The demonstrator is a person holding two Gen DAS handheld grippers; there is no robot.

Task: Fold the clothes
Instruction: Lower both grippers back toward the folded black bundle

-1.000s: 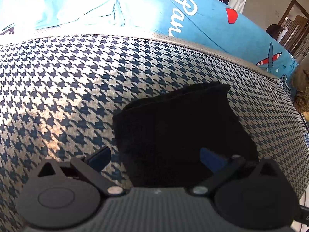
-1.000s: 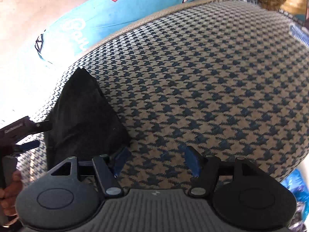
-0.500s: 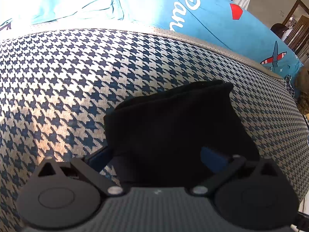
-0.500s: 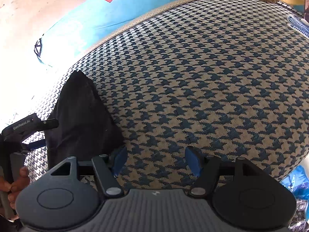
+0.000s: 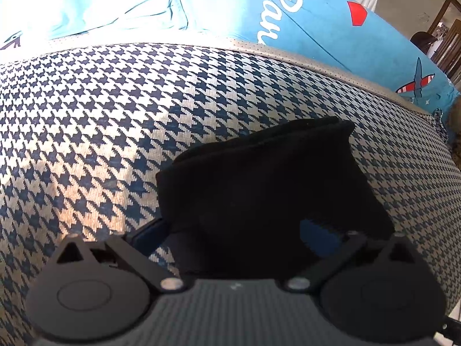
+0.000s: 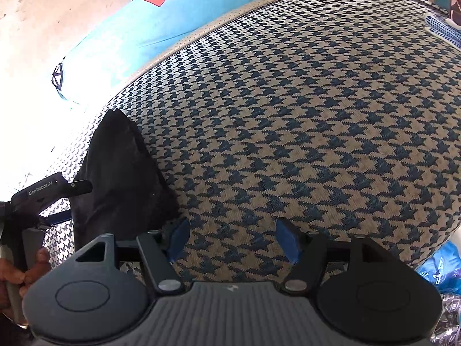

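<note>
Item: small folded black cloth garment (image 5: 268, 190), lying on the navy-and-cream houndstooth cushion (image 5: 100, 121), near edge between the spread-wide fingers of the left tool (image 5: 239, 230); right tool (image 6: 234, 238), wide and empty, sits beside its right corner, farther off.

Black garment (image 5: 259, 190) covers most of left gripper (image 5: 230, 230) blue fingers (image 5: 317, 235), near hem lost behind gripper body; white lettering on blue pillow (image 5: 317, 28) cut by top edge; hand (image 6: 17, 276) half out of right-wrist frame, possibly gripping the handle.
</note>
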